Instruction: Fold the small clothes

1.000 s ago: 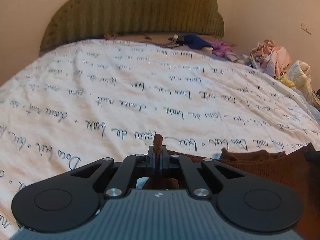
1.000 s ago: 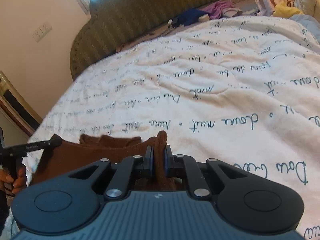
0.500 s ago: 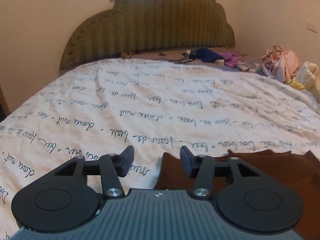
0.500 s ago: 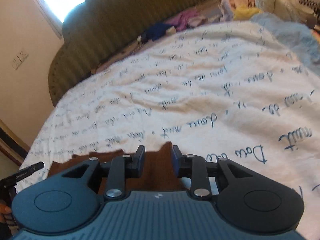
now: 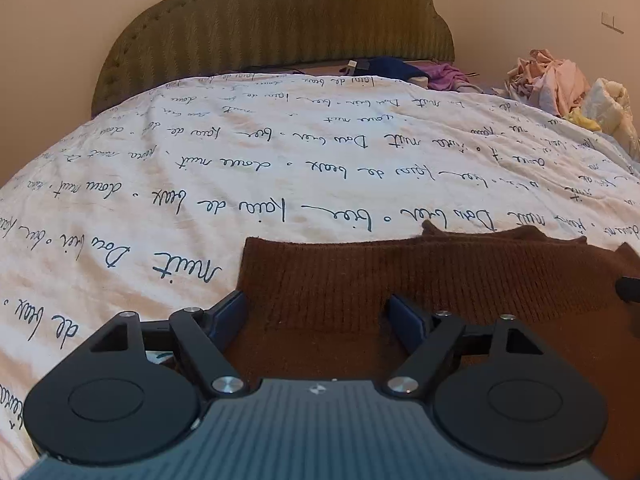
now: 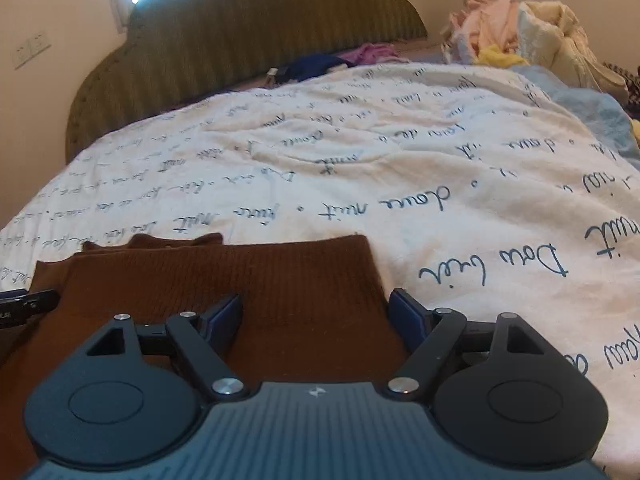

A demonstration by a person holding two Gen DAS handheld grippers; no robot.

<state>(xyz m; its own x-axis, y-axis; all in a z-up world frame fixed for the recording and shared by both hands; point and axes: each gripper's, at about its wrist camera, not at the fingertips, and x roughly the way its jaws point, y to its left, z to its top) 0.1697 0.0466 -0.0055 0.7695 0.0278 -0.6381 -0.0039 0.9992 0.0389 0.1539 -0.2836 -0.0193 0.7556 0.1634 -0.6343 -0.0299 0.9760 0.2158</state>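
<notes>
A brown ribbed knit garment [image 5: 420,280] lies flat on the bed, folded over with its ribbed hem on top. My left gripper [image 5: 318,312] is open and empty over its left corner. In the right wrist view the same garment [image 6: 224,280] fills the lower left, and my right gripper [image 6: 316,312] is open and empty over its right corner. The tip of the left gripper shows at the left edge of the right wrist view [image 6: 28,300].
The white duvet with blue script [image 5: 280,152] covers the bed. A green padded headboard [image 5: 280,20] stands at the far end. Blue and purple clothes [image 5: 400,68] lie by it. A pile of pink and yellow clothes [image 5: 560,84] sits at the far right.
Both grippers, shut on the brown garment's corners a second ago, have opened wide and let go. The garment now lies flat, folded, on the duvet.
</notes>
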